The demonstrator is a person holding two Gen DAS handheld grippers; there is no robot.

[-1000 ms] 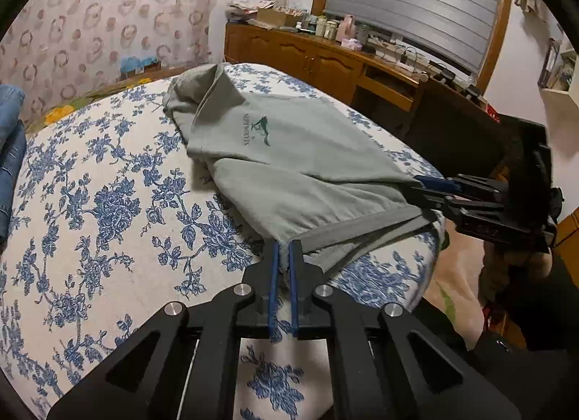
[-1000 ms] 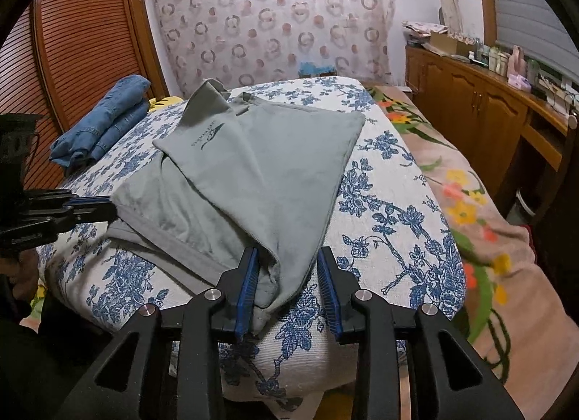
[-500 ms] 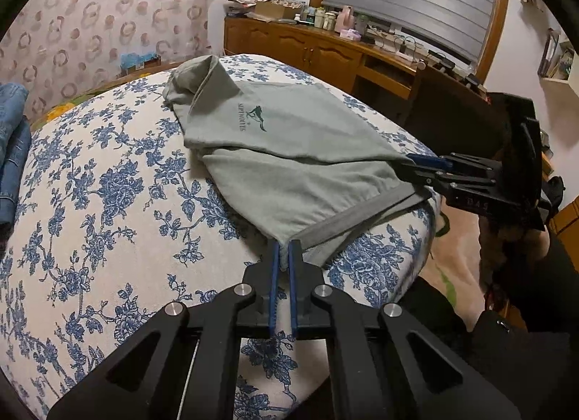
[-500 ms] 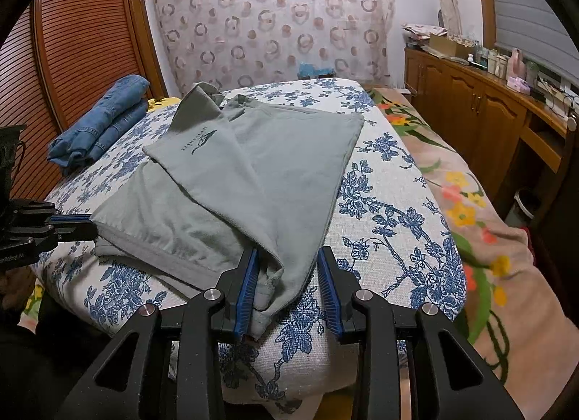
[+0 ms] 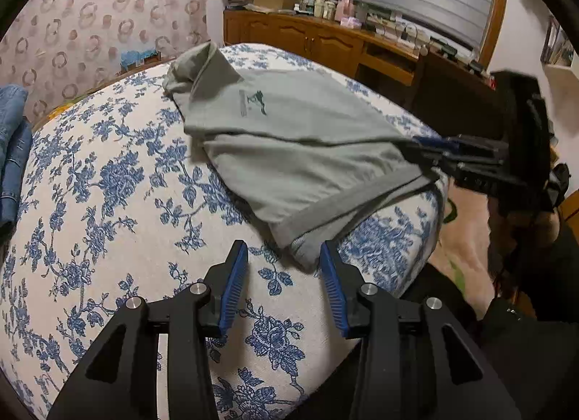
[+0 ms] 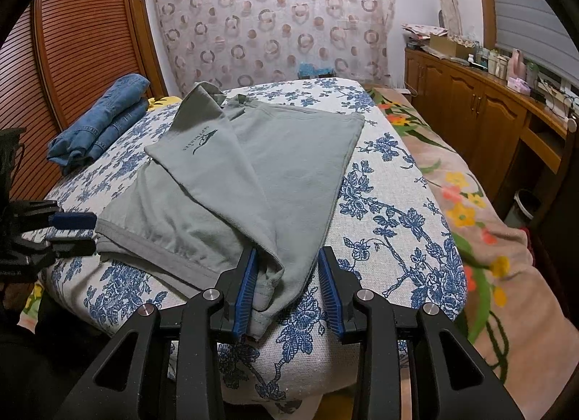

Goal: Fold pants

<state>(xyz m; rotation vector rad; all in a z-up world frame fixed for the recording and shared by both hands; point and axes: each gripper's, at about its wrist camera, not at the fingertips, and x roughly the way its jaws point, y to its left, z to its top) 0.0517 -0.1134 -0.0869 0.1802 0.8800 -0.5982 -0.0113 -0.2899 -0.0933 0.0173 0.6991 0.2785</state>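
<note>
Pants of grey-green soft knit fabric point(image 6: 253, 181) lie folded lengthwise on the bed with the white cover printed in blue flowers point(image 6: 394, 210), the waist end at the far side and the cuffs at the near edge. One leg lies a little askew over the other, so the first fold looks finished but not neat.

The left gripper point(image 5: 284, 271) has just been opening its jaws. Its blue pads point(image 5: 235, 275) now stand apart, and the near left corner of the cuff lies just ahead of them on the cover; nothing presses on it. I judge this is a release after putting the cuff down.

The right gripper point(image 6: 287, 277) is partly open. The near right corner of the cuff sits between its fingers and touches the left pad point(image 6: 248, 289), but the right pad is clear of the cloth, so it does not clamp.

Next, I think, comes the fold across: both grippers must close on the two cuff corners, lift them together and carry them far, toward the waist. The loose upper layer may slide, so the two hands should keep level.

A folded stack of blue denim jeans point(image 6: 97, 126) rests at the far left of the bed.
</note>
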